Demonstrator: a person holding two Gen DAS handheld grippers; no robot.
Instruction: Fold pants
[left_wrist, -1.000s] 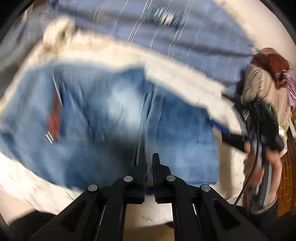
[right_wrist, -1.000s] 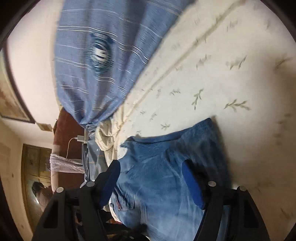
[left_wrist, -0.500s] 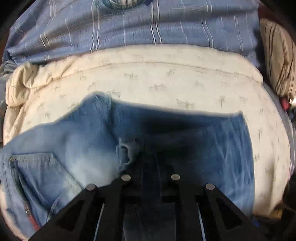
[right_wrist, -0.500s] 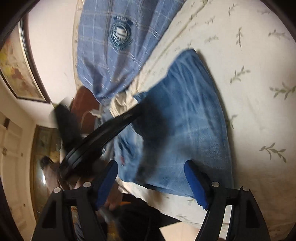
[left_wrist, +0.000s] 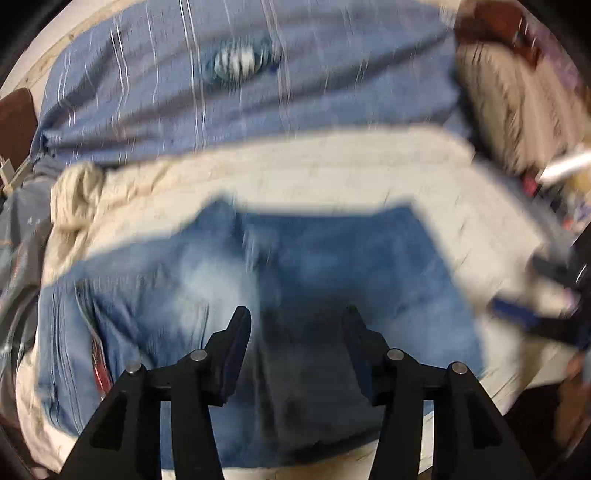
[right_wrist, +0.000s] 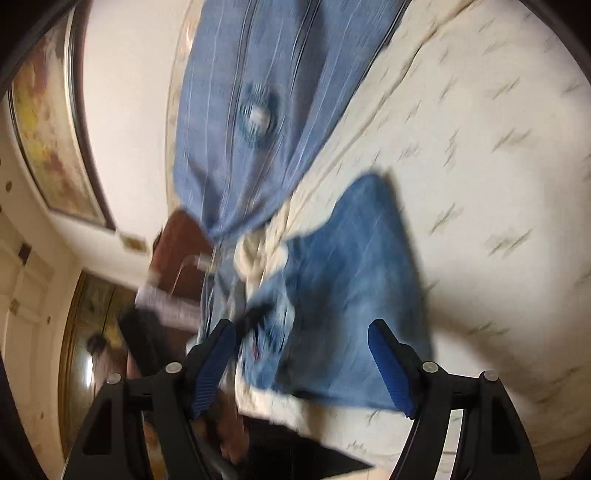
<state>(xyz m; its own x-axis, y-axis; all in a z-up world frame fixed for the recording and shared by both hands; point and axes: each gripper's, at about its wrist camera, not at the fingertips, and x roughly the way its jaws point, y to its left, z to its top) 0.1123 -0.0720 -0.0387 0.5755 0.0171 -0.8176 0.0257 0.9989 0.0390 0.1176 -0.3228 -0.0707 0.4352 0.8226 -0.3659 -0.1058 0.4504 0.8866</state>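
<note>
The blue jeans (left_wrist: 332, 280) lie folded into a flat block on the cream bedspread (left_wrist: 314, 173), their red-tagged pocket at the left. My left gripper (left_wrist: 295, 314) hangs over the near half of the pants, jaws opening, with nothing pinched between the pads. In the right wrist view the jeans (right_wrist: 351, 295) lie just ahead of my right gripper (right_wrist: 301, 325), which stands open and empty, its blue pads wide apart above the near edge. The right gripper's blue pad (left_wrist: 524, 317) shows blurred at the right in the left wrist view.
A blue striped cover (left_wrist: 240, 92) with a round badge lies across the far side of the bed. Bunched cream fabric (left_wrist: 77, 192) sits at the left. A framed picture (right_wrist: 48, 129) hangs on the wall. The bed's near edge runs under both grippers.
The left gripper was shut on a fold of the denim; its jaws have now spread and let the cloth go. The right gripper stayed open and drew back along the pants.
</note>
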